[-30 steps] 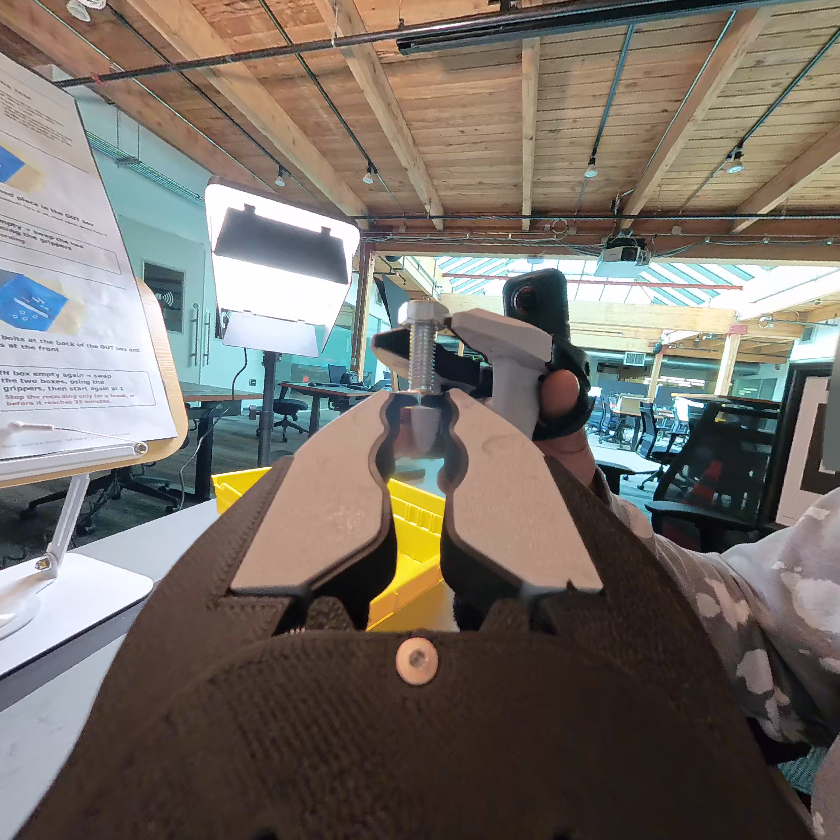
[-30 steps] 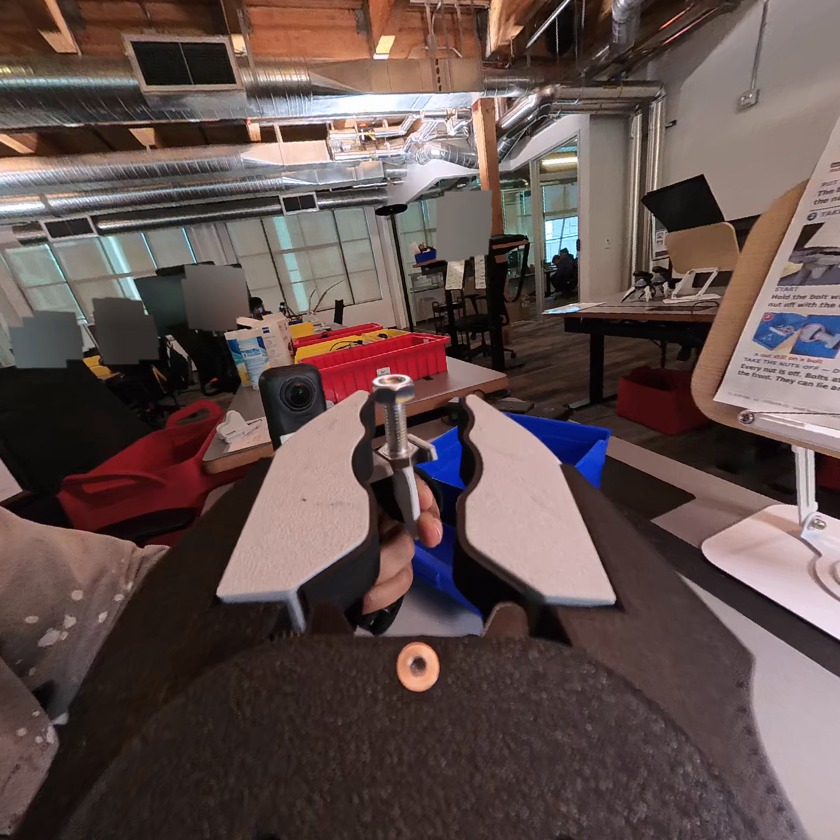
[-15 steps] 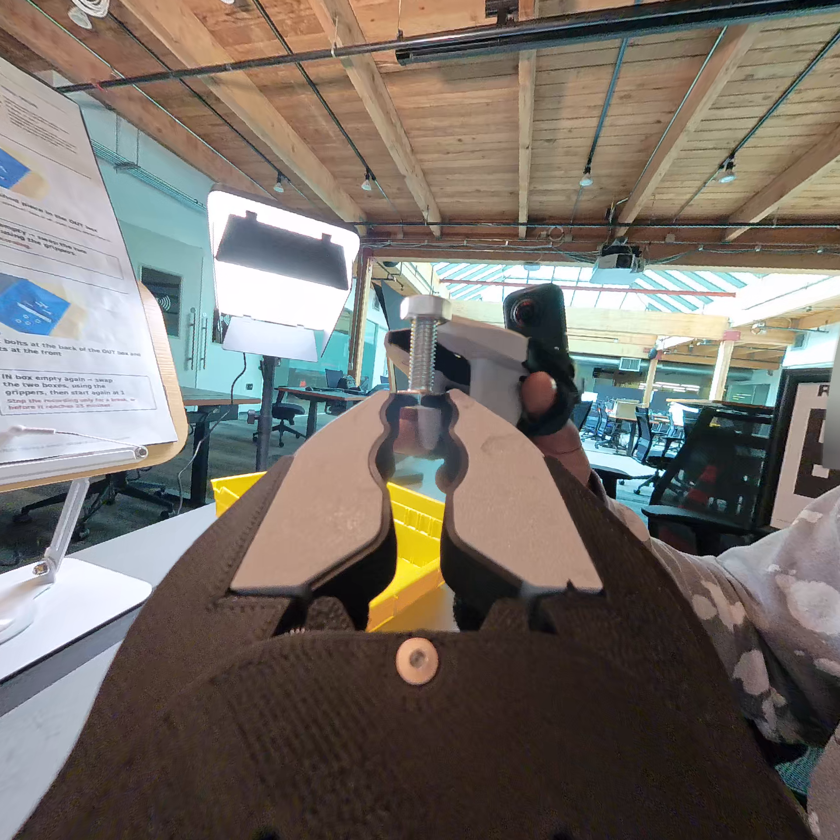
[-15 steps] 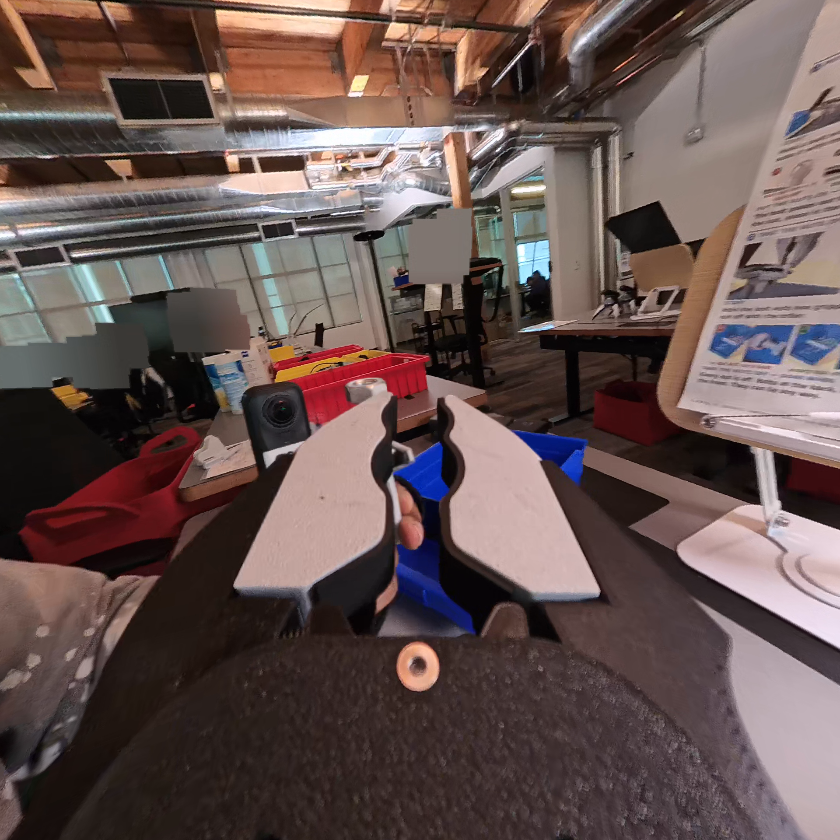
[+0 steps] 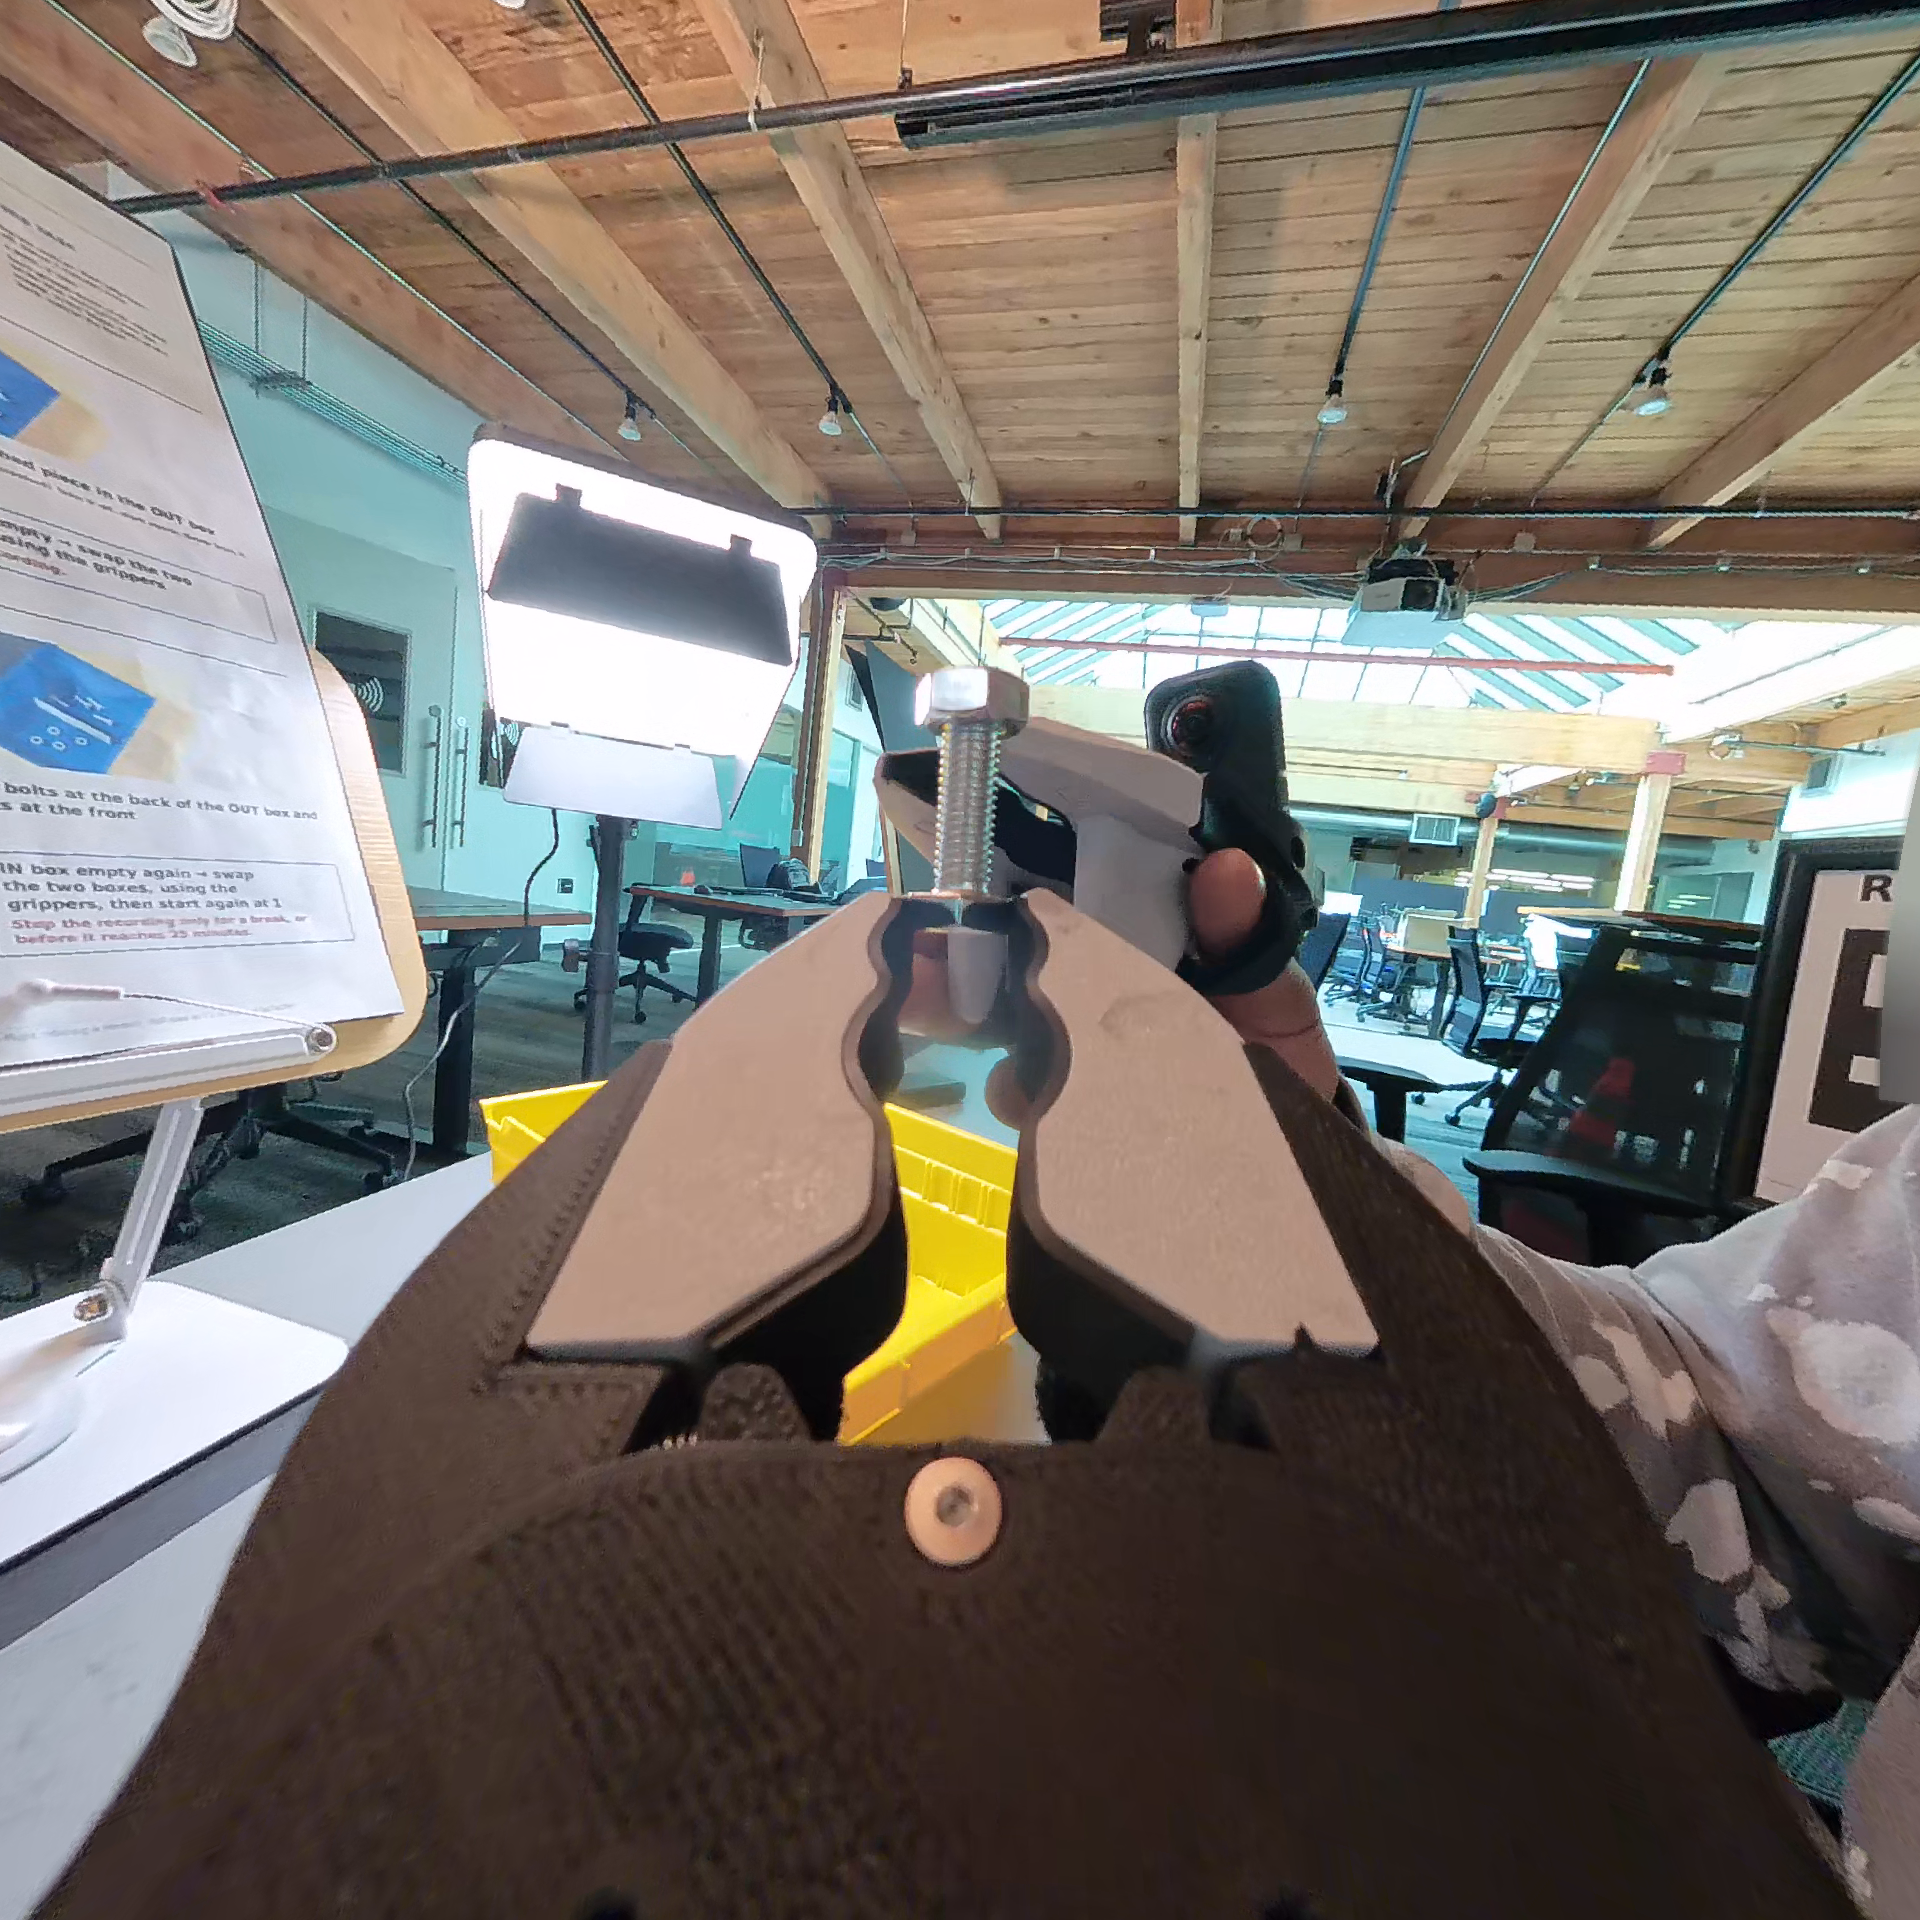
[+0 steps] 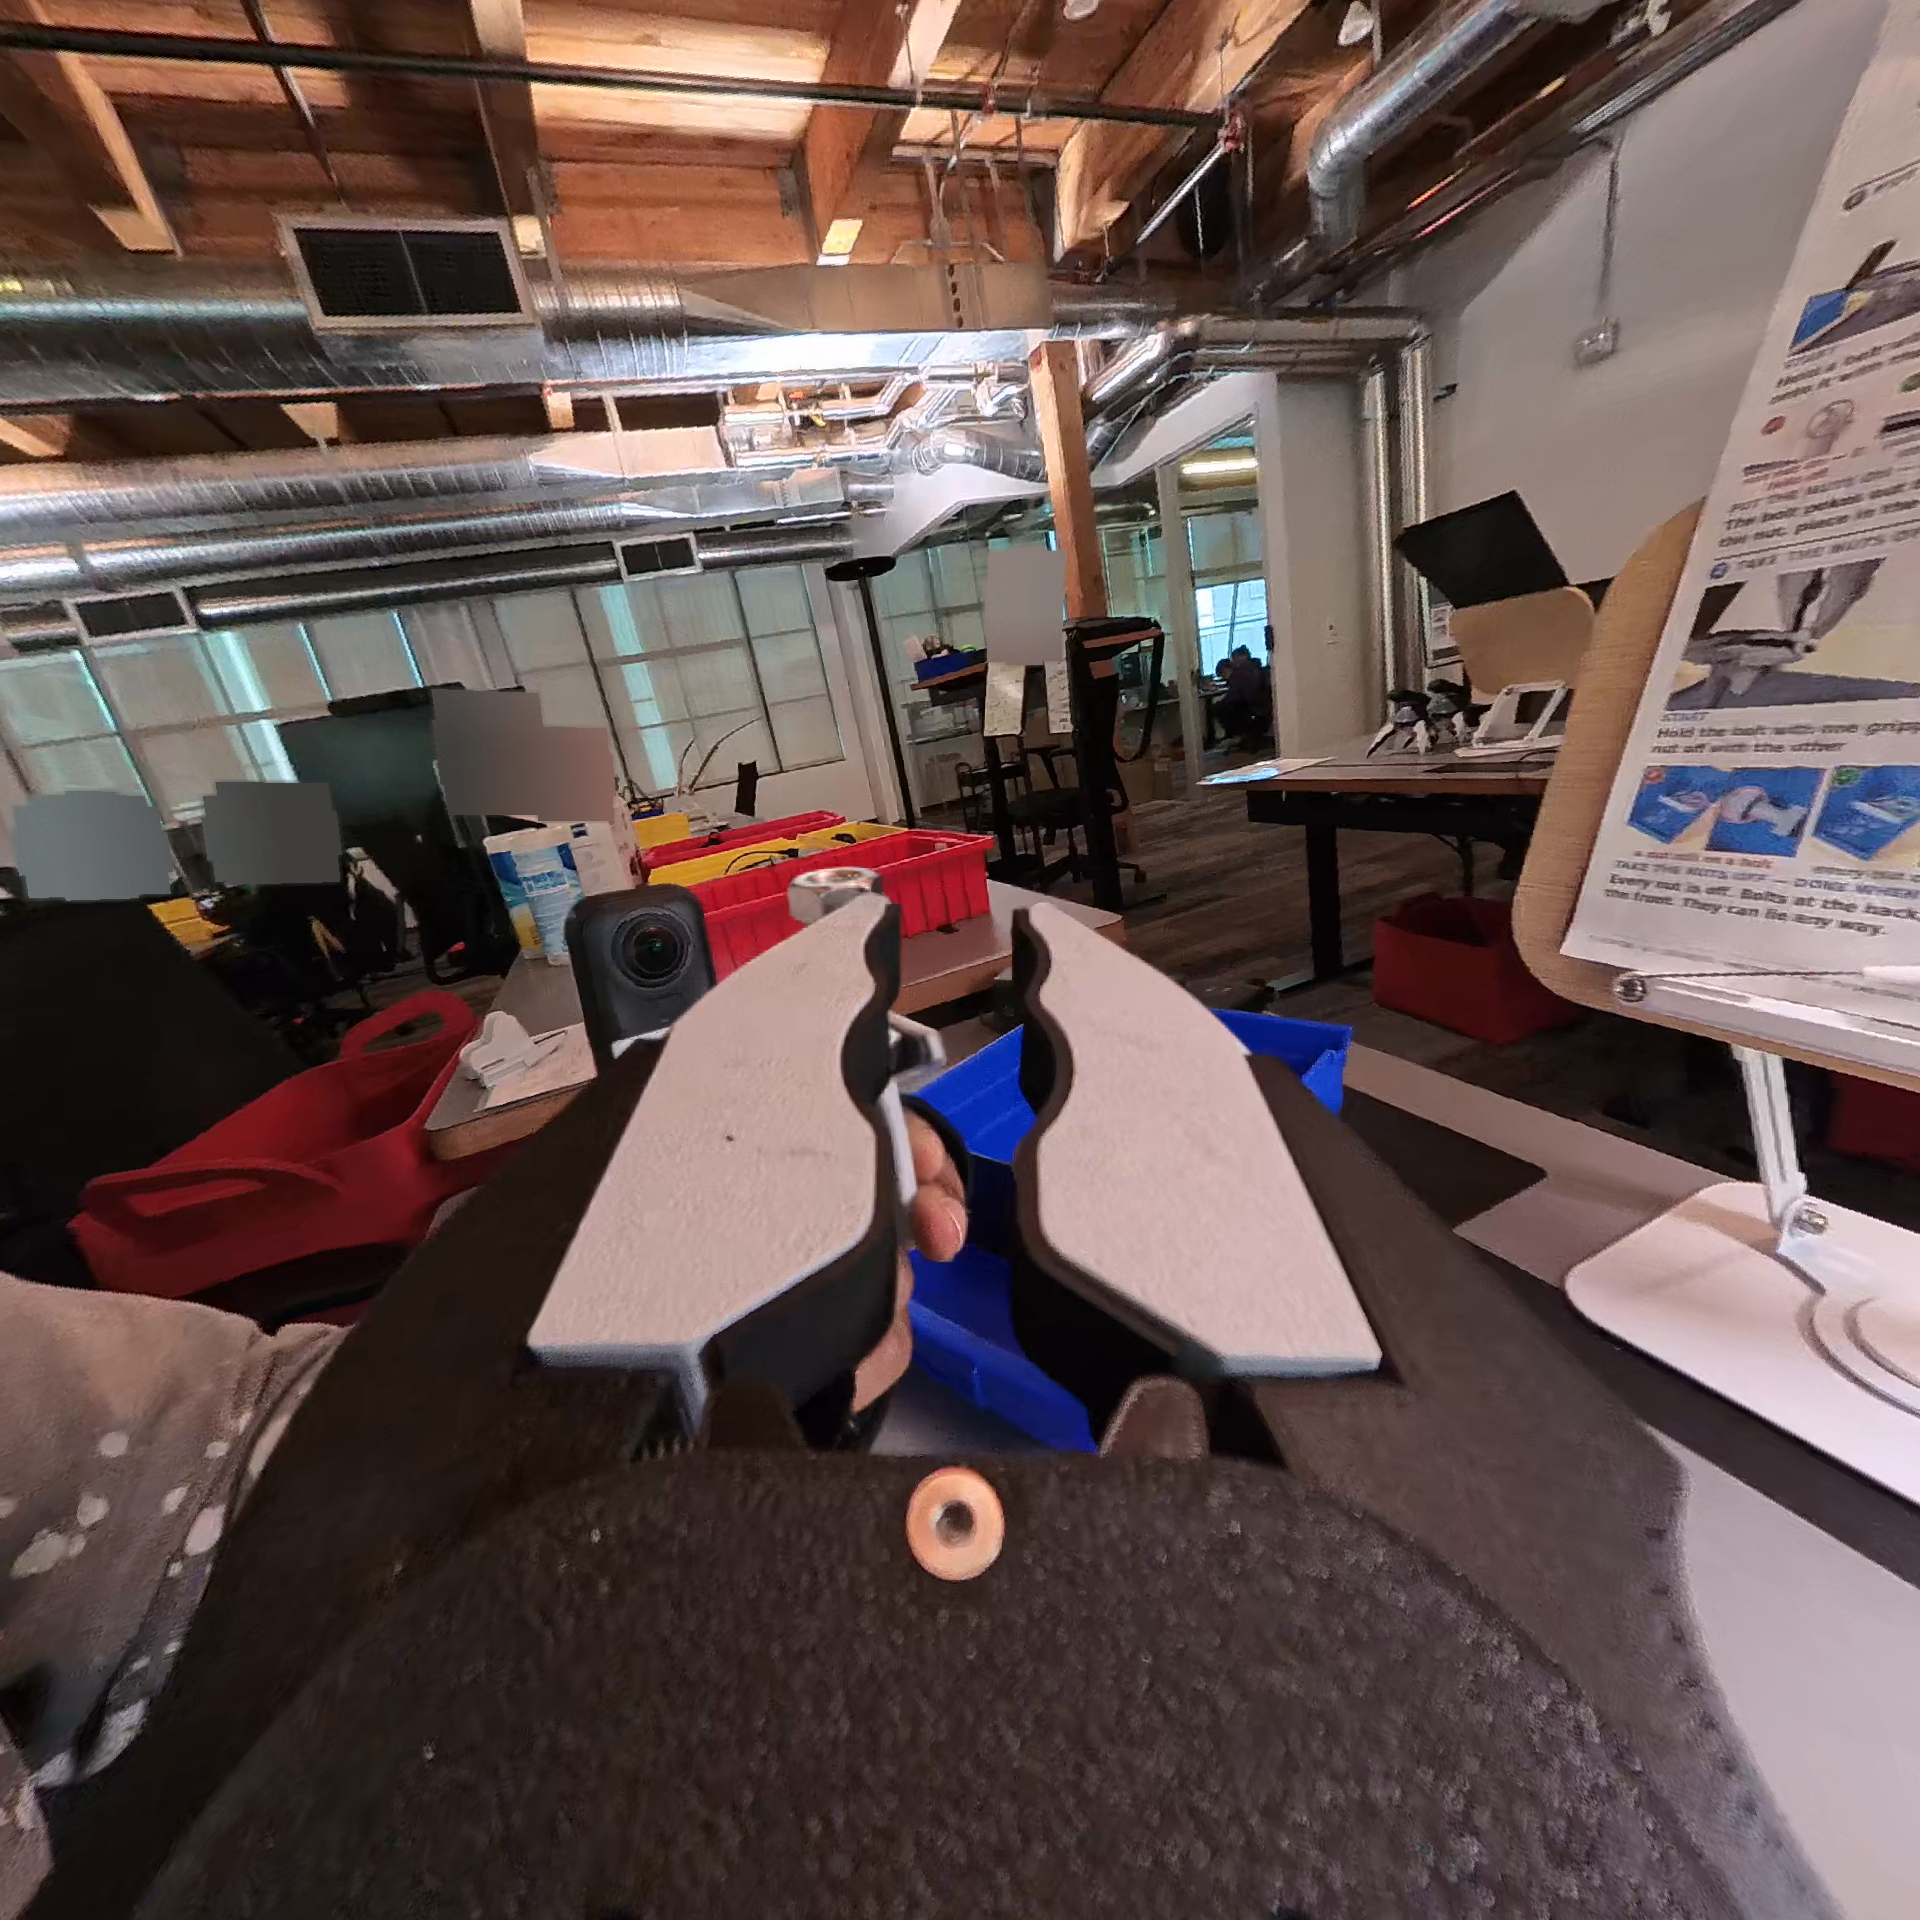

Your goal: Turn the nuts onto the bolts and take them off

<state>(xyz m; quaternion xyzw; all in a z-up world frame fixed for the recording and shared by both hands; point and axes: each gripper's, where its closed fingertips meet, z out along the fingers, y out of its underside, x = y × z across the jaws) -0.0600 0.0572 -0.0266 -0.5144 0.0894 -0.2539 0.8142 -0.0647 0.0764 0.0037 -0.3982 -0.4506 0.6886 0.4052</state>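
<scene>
left gripper (image 5: 957, 925): jaws clenched on nut (image 5: 940, 896) at bolt (image 5: 964, 795) base | right gripper (image 6: 951, 920): jaws released, bolt beside left finger | yellow bin (image 5: 951, 1195) below, apart

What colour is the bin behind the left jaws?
Yellow; the bin shows best in the left wrist view.

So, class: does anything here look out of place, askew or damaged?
Nothing spilled or damaged. One oddity: the bolt sits behind one finger of the open right gripper, not in its gap. The left gripper holds it upright.
</scene>
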